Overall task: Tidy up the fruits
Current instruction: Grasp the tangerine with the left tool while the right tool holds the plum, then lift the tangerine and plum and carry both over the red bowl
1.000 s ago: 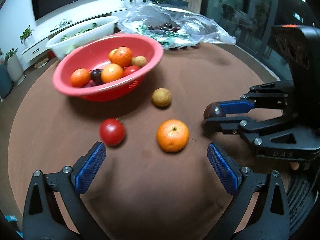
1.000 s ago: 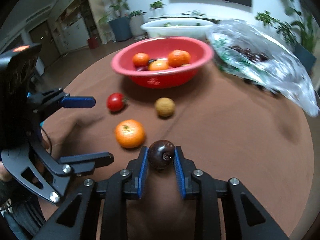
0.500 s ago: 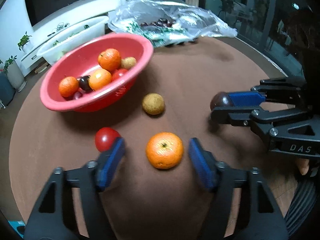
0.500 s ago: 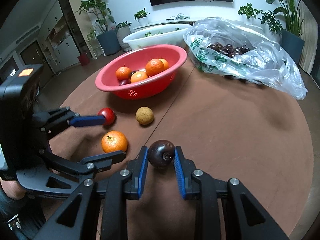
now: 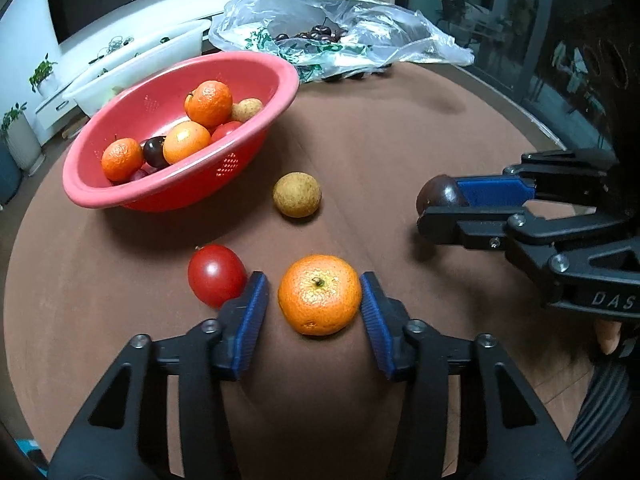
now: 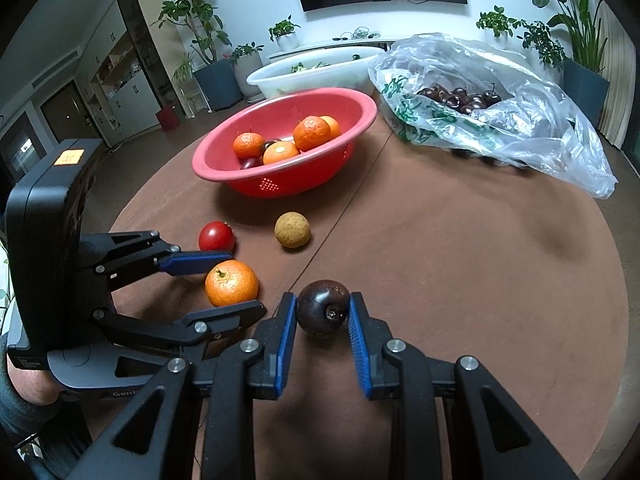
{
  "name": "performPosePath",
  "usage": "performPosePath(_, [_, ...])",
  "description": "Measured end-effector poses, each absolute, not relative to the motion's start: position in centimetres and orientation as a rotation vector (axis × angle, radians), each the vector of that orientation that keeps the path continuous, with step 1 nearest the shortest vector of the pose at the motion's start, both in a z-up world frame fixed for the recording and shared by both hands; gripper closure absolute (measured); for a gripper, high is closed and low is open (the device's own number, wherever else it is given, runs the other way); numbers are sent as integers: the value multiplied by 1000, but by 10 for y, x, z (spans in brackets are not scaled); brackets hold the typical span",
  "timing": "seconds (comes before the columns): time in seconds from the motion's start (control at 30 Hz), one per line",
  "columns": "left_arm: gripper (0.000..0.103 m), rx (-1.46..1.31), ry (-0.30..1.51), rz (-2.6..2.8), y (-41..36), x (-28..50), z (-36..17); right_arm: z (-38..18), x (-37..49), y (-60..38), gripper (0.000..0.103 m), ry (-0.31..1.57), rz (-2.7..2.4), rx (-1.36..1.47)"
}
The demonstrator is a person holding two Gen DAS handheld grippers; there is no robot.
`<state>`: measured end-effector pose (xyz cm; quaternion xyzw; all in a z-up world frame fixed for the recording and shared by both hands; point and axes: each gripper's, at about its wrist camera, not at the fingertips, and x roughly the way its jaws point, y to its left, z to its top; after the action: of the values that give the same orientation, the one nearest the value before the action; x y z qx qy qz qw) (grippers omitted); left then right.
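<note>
1. the step in hand looks like a double pick-up: loose fruit is being gathered from the brown desk (image 5: 400,128) for the red basket (image 5: 280,76), which already holds several oranges, a dark plum, something red and a tan fruit.
2. the left tongs (image 5: 314,300) straddle the loose orange (image 5: 319,294), which sits on the desk between the blue pads. their jaws have just been closing in on it; the right-hand pad looks to be at the peel, while a sliver of gap shows at the other side, so i judge the grip not yet made and the tongs still released.
3. the right tongs (image 6: 323,314) are clenched on a dark plum (image 6: 323,308), pads pressed to both its sides, held near the desk and just beside the orange.
4. next move, as i judge it: finish the squeeze on the orange until both pads bear on it, then lift straight up before swinging toward the basket. the red tomato (image 5: 216,274) lies right against the outer side of the left finger, so any sideways drift could roll it.
5. a tan round fruit (image 5: 297,194) waits between the orange and the basket, well clear of both tongs.
6. the orange is round, pebbled, stem-end up with a small green nub; firm enough for a modest pinch, but liable to roll.
</note>
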<state>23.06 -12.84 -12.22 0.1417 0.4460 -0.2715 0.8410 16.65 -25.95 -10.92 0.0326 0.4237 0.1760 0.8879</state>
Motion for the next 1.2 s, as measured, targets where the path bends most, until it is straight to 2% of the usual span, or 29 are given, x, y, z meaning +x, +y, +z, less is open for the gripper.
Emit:
performPosePath(0.03, [67,294,940,-577,-128,230,-122,-109,166,-259,75,880,366,67])
performPosePath(0.4, [69,213,934,-563,-113,225,-115,-110,166,-259,75,875,362,71])
performPosePath(0.8, [69,54,830,-476,-42,258,-50,-84,173,-248,75,830,358,51])
performPosePath(0.97, [69,56,803,-442,-30,289,-36,-53,204,-230,75,799,360,29])
performPosePath(1.2, [69,92,830,-455,-48,325,-50,-31,272,-196,75,806,336,-43])
